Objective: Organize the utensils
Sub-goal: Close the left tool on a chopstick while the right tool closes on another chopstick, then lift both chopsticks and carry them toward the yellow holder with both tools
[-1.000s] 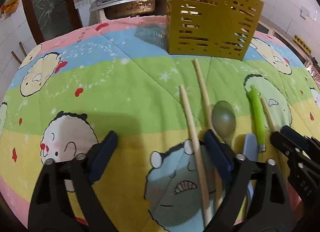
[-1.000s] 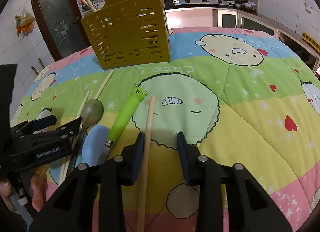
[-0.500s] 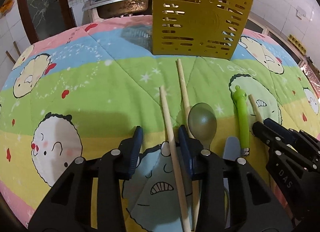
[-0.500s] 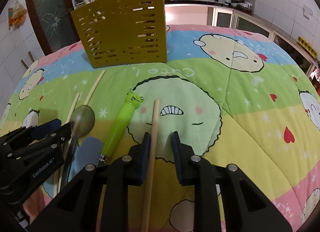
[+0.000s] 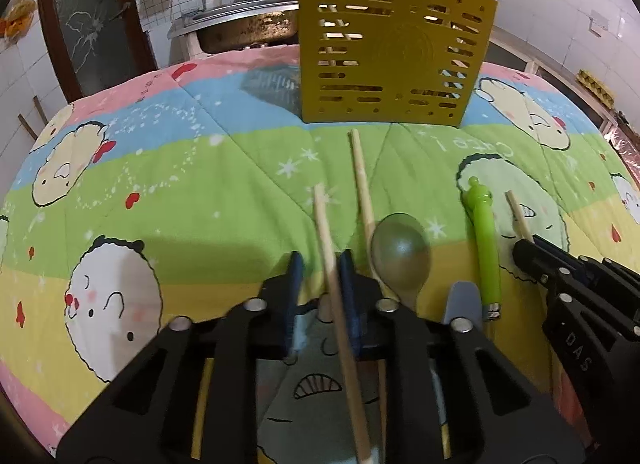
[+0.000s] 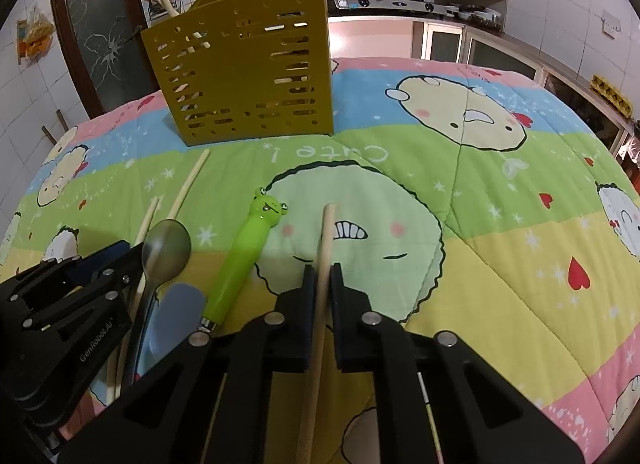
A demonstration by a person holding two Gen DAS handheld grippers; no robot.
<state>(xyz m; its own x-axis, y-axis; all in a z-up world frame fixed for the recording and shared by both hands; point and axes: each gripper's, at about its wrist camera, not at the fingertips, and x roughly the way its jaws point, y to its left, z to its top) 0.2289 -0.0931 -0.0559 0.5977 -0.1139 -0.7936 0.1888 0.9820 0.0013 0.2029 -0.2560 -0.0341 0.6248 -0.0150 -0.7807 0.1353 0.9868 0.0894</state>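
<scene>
- L gripper (image 5: 322, 264): jaws have just been closing, now nearly together w/ blue pads pressed on a wooden chopstick (image 5: 326, 232); its tip sticks out ahead of the pads, the rest runs back under the gripper body.
- Just R of L gripper: second chopstick (image 5: 362, 180), lying on the quilt (image 5: 200, 184), reaching further fwd toward the holder.
- Metal spoon (image 5: 400, 254), bowl just R of the L gripper's R finger, touching or overlapping that second chopstick – can't tell which.
- Further R: pale blue utensil end (image 5: 464, 300), type unclear, then green frog-handled utensil (image 5: 486, 248), working end hidden.
- R gripper (image 6: 322, 276): jaws have also just been closing, now almost fully together, clamped on another wooden chopstick (image 6: 326, 236); tip pokes fwd past the pads, shaft runs back beneath the body.
- Frog-handled piece lies just L of R gripper, frog head pointing fwd; spoon and blue piece beyond it, near the L gripper.
- Yellow slotted utensil holder (image 6: 244, 64): upright on the quilt, well ahead of both grippers, slightly L of the R one; a few chopsticks already stand in it.
- Both grippers side by side, near each other, angled down at the quilt.
</scene>
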